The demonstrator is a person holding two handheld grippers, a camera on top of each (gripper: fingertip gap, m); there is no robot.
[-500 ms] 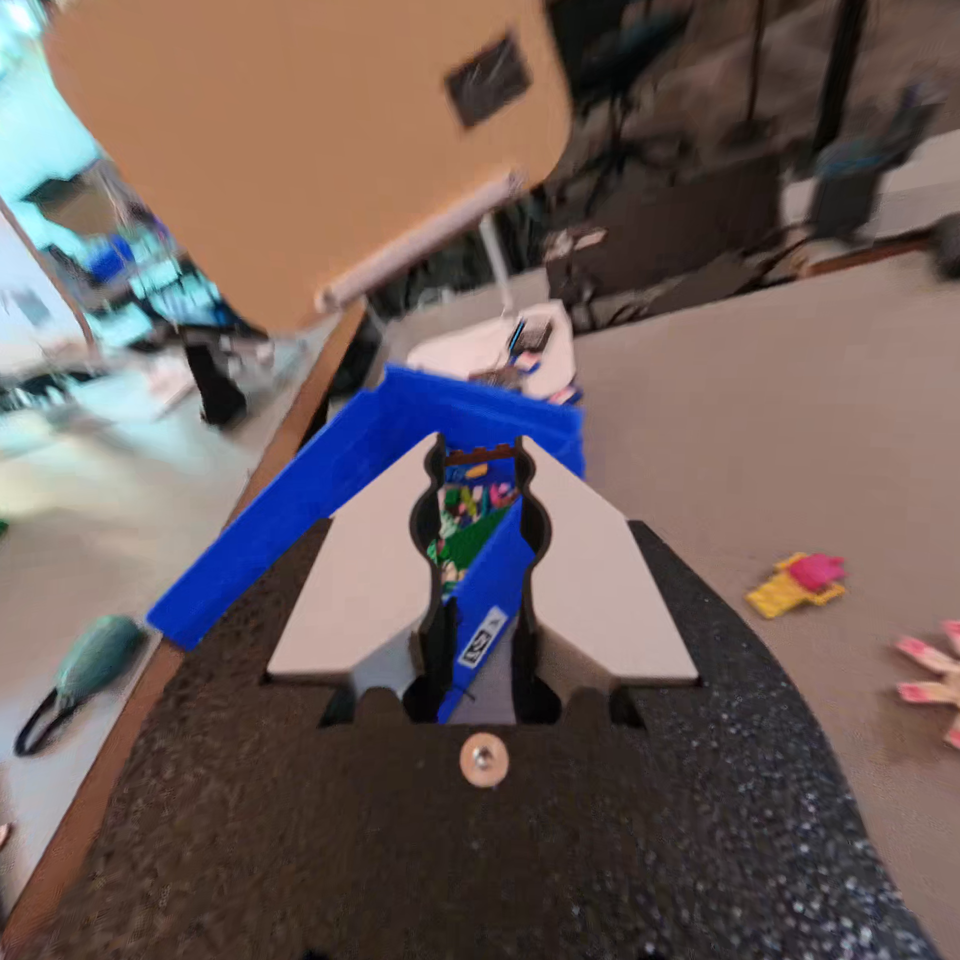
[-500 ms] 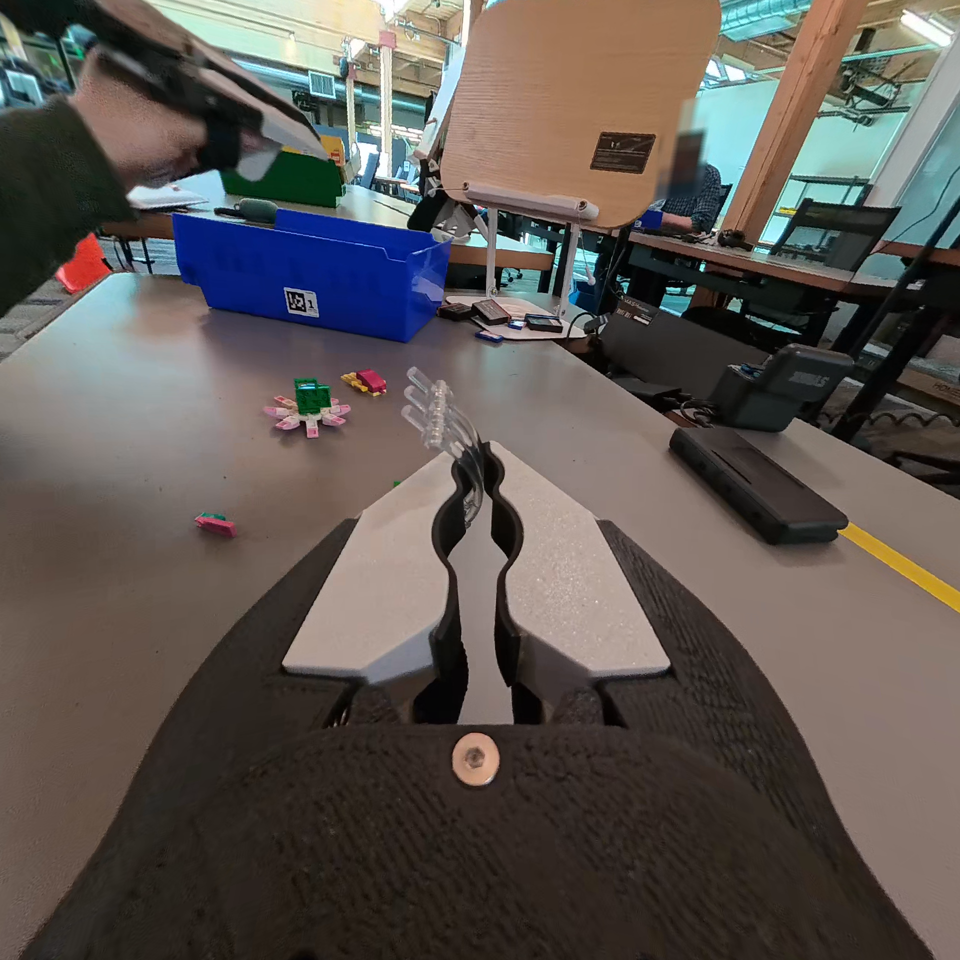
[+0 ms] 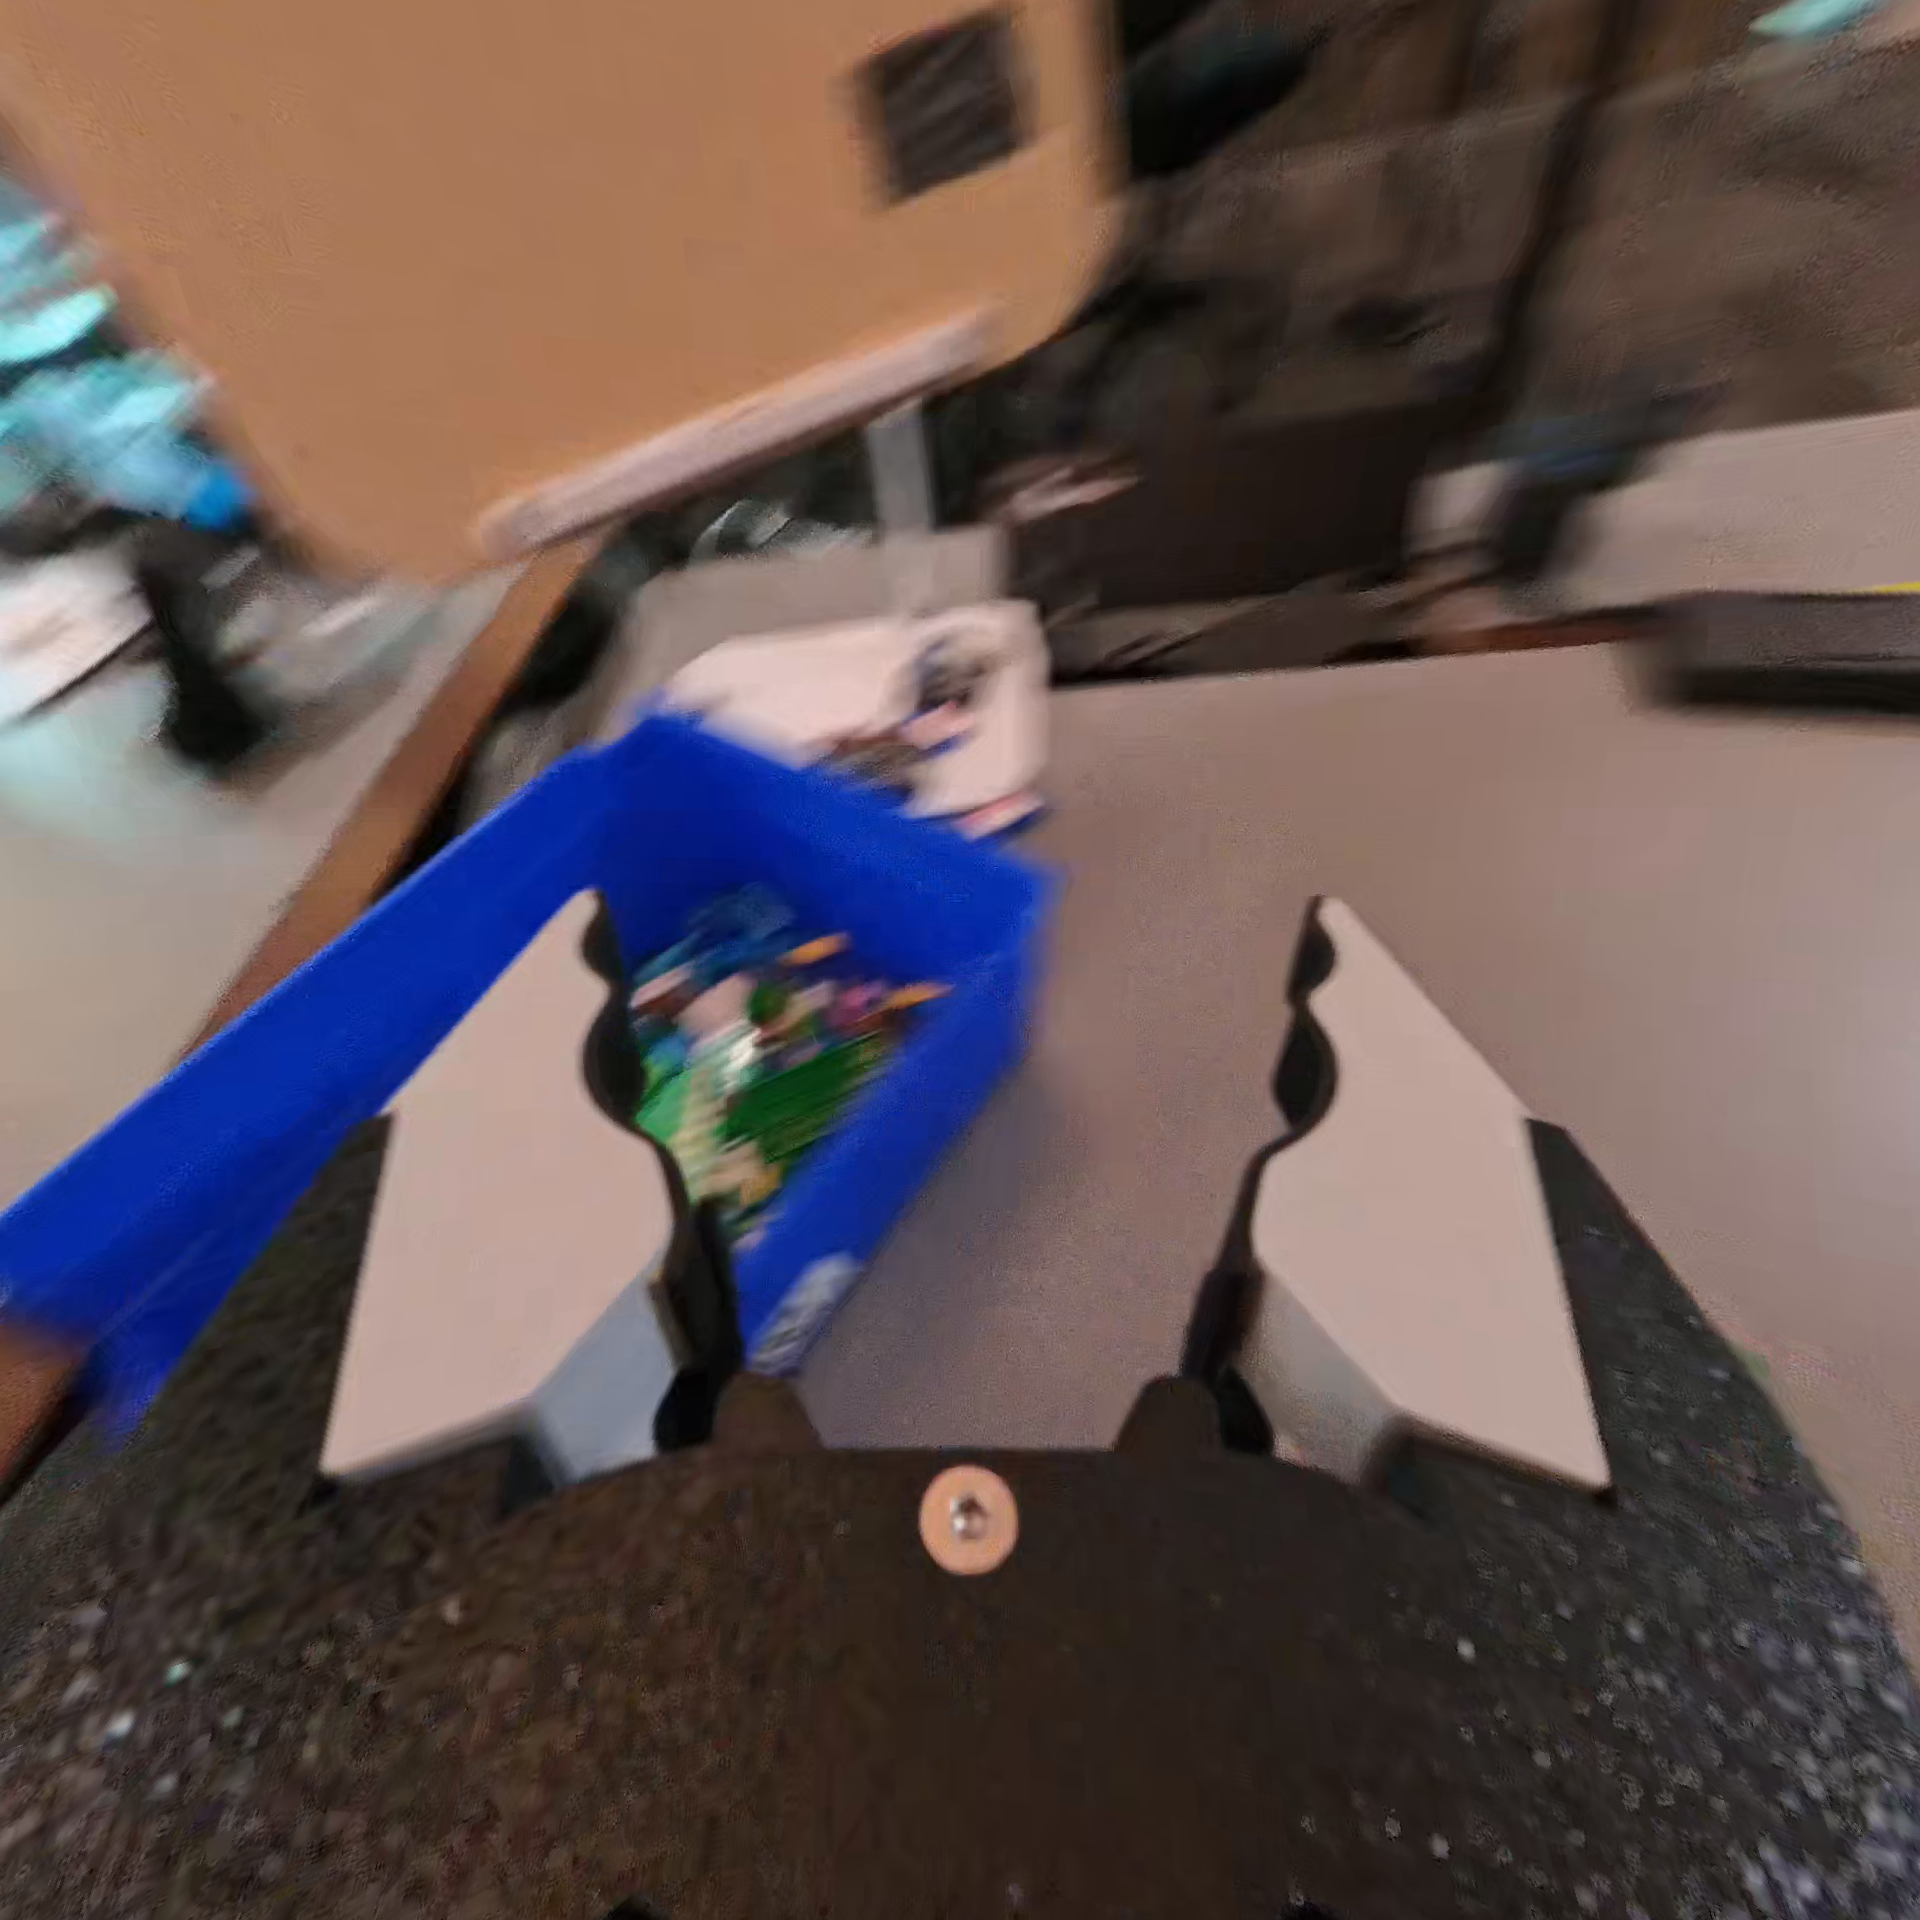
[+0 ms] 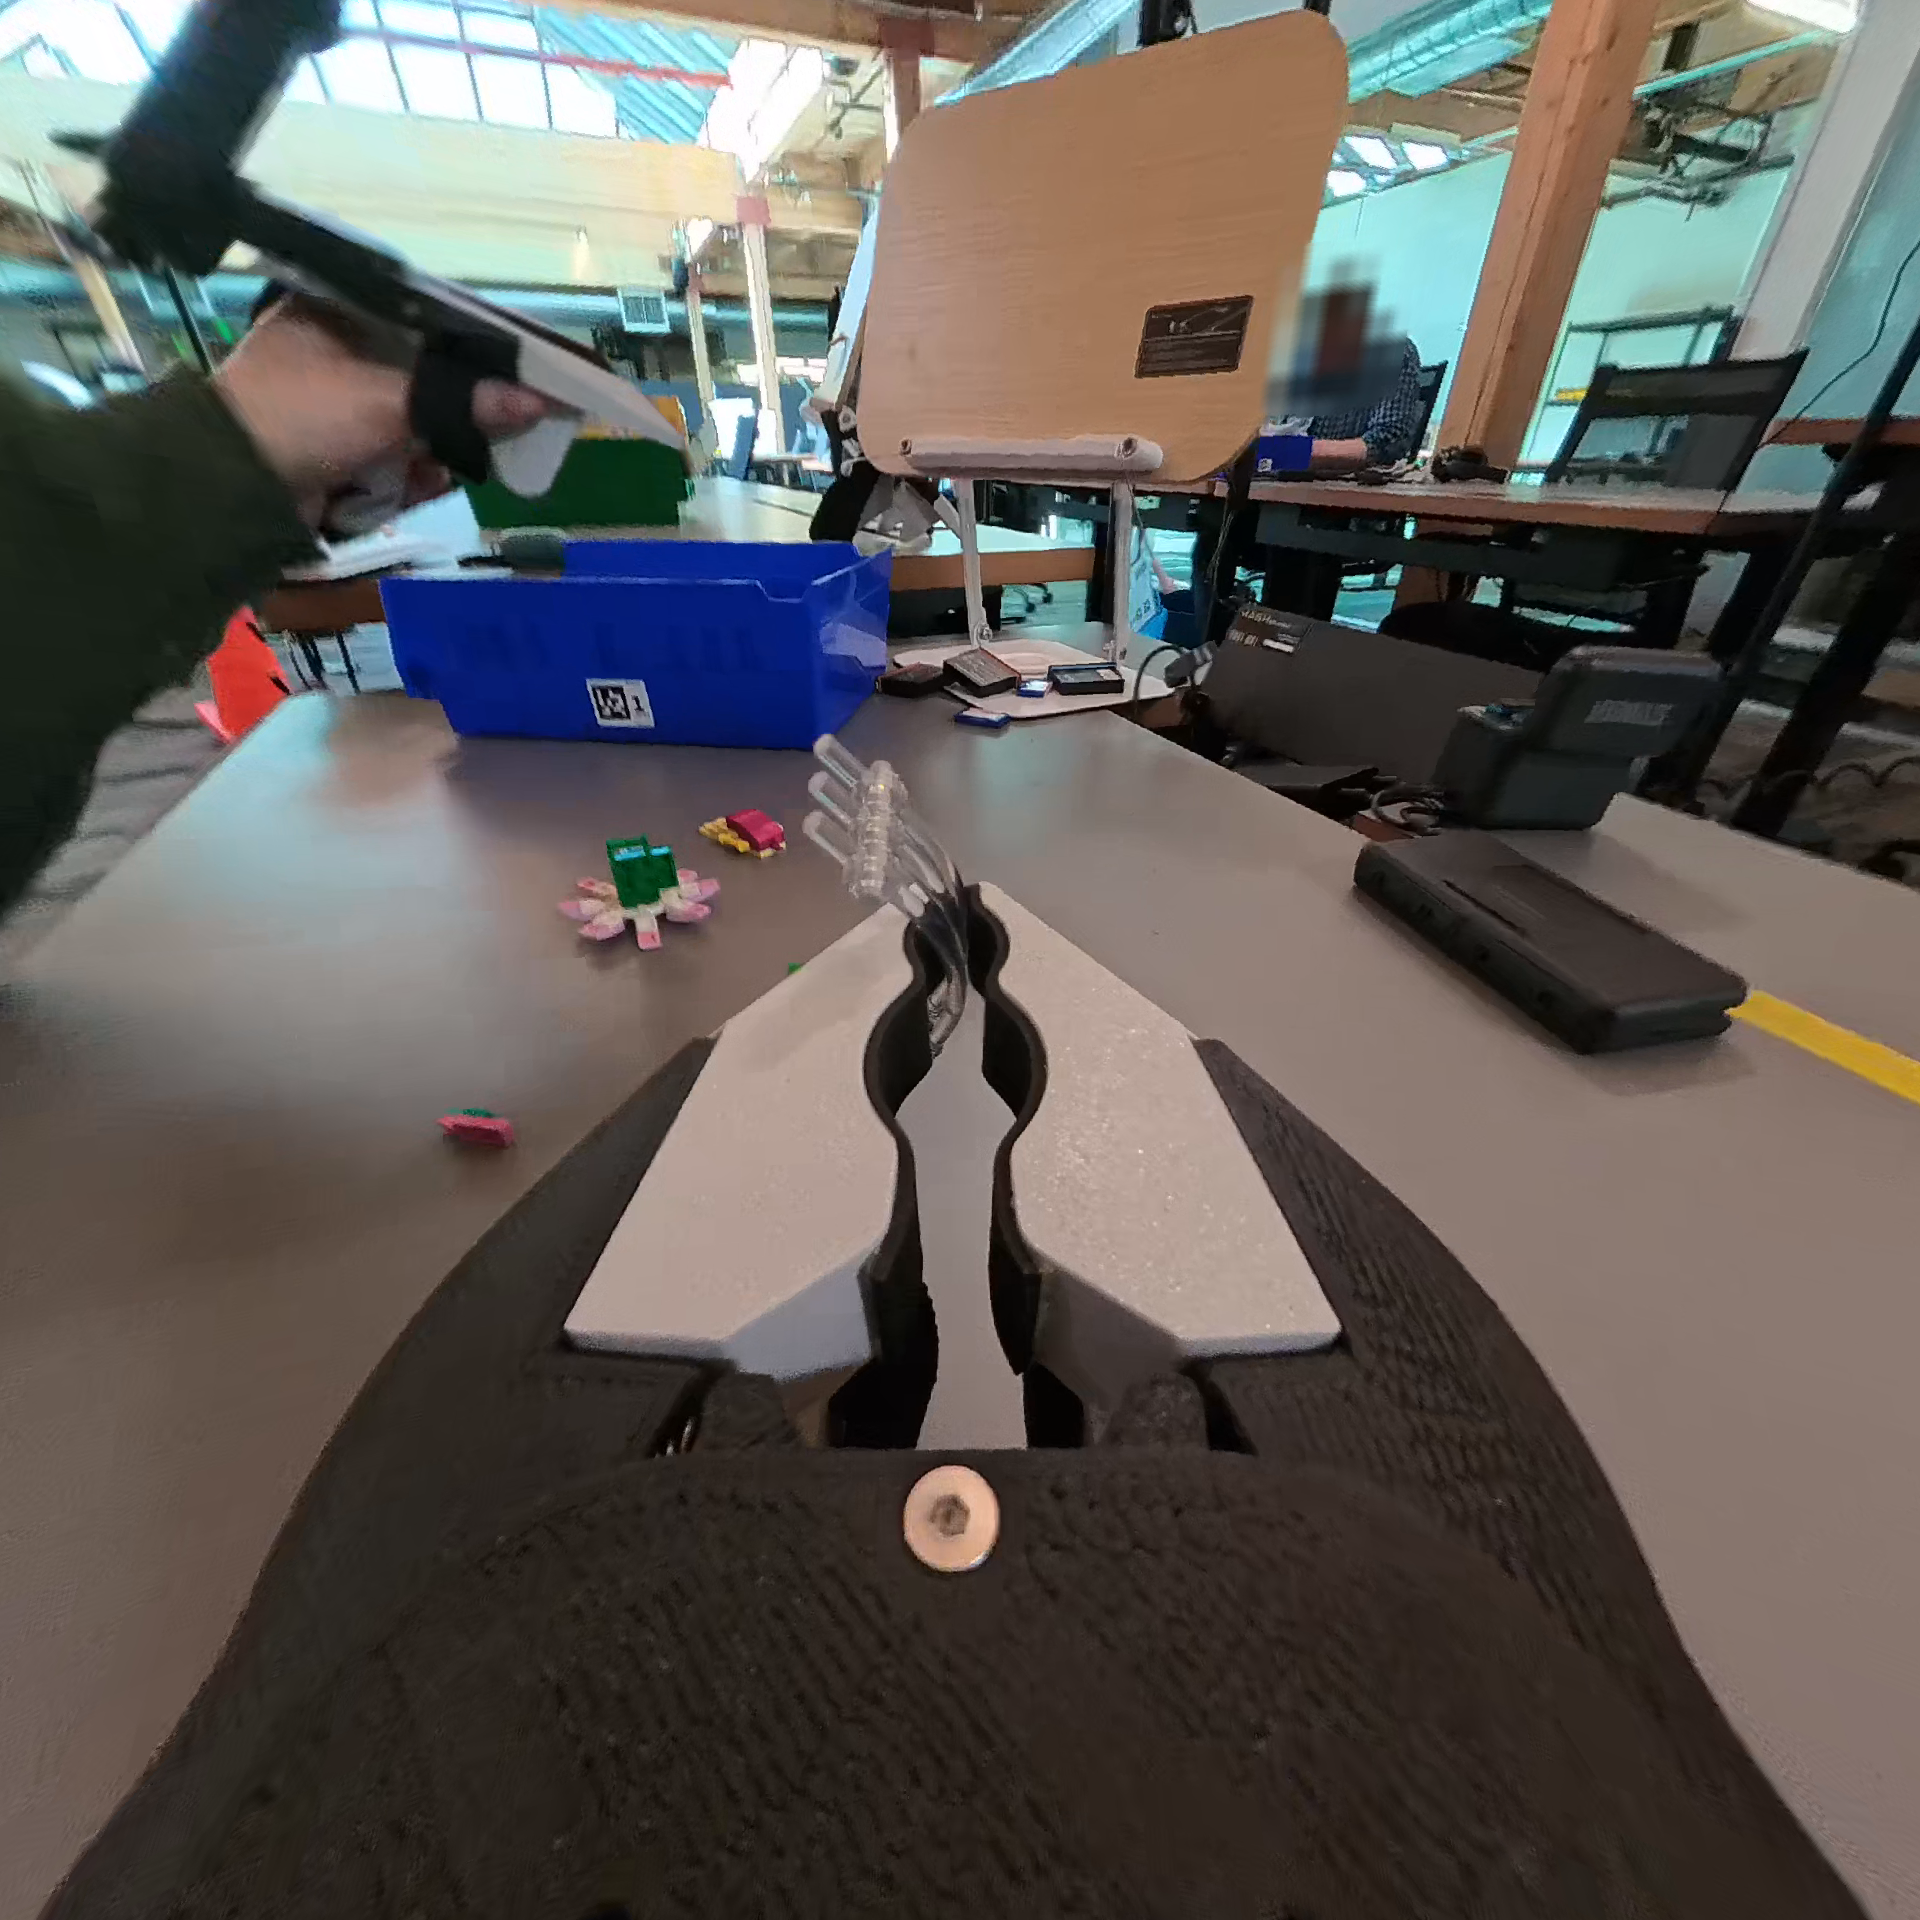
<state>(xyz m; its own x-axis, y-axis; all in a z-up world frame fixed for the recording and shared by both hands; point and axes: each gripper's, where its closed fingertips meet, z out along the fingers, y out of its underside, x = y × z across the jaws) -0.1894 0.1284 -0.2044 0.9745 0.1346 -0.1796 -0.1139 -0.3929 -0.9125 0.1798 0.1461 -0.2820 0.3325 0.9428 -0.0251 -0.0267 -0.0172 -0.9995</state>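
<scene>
A clear plastic piece [image 4: 873, 831] is pinched at the tips of the right gripper [image 4: 951, 940], above the grey table [image 4: 1299, 1091]. At its ten o'clock lie a green-and-pink brick flower [image 4: 639, 888] and the blue bin [image 4: 644, 655]. The left gripper [image 3: 951, 935] hangs spread wide and empty over that bin's near corner.

The grey bench [image 4: 1299, 1195] carries a blue bin [image 4: 644, 655] at its far edge; the bin bears a square printed tag on its near wall. Near the bin's right end lies a white base plate [image 4: 1039, 665] with small dark devices on it. In front of the bin rest a green-and-pink brick flower [image 4: 639, 891] and, just beside it, a yellow-and-magenta brick piece [image 4: 746, 833]. A small pink-and-green piece [image 4: 476, 1127] lies well apart, nearer the camera. A flat black case [image 4: 1548, 940] lies to the right, near a yellow stripe [image 4: 1829, 1044].
</scene>
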